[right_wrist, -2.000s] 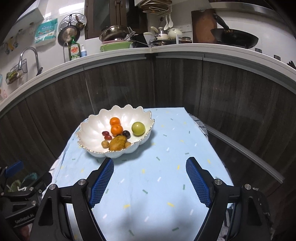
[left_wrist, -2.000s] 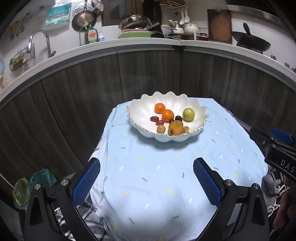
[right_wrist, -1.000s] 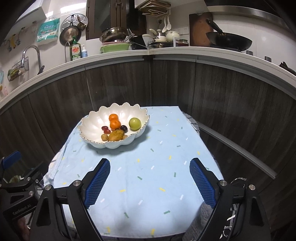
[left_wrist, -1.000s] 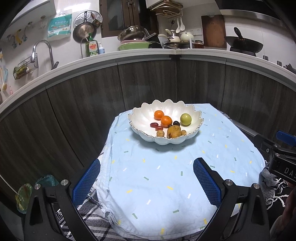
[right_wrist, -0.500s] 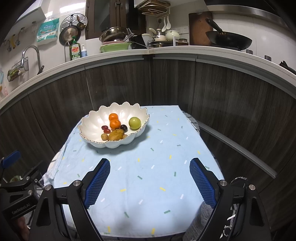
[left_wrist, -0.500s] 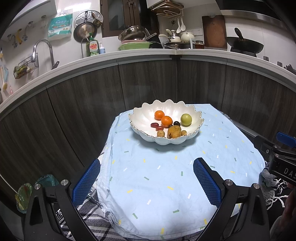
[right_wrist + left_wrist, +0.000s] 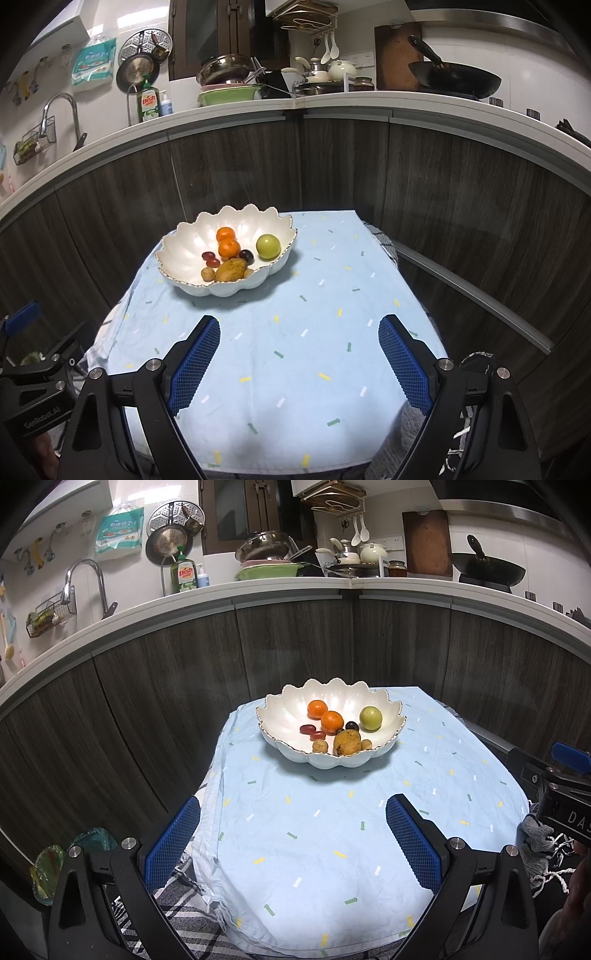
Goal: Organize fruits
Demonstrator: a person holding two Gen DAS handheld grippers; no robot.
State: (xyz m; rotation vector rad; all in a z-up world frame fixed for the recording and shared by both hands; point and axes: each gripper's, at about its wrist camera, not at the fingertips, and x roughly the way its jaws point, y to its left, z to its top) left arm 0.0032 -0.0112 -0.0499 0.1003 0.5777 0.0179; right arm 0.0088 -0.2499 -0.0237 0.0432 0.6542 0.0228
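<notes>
White scalloped bowl [image 7: 291, 716] holding the fruits [image 7: 331, 721] sits on blue cloth [image 7: 332, 830], ahead of both grippers. Left gripper [image 7: 293, 834] and right gripper [image 7: 299, 354] both spread wide, empty, well short of bowl.

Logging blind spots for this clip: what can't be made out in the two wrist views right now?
- Fruit under or behind the yellow-brown fruit in the white bowl: the near rim hides the bowl's floor, both views.
- Small tan fruits: too small to identify.
- Right gripper in the left view: cut off by the right edge.
- Table under the blue cloth: covered.
</notes>
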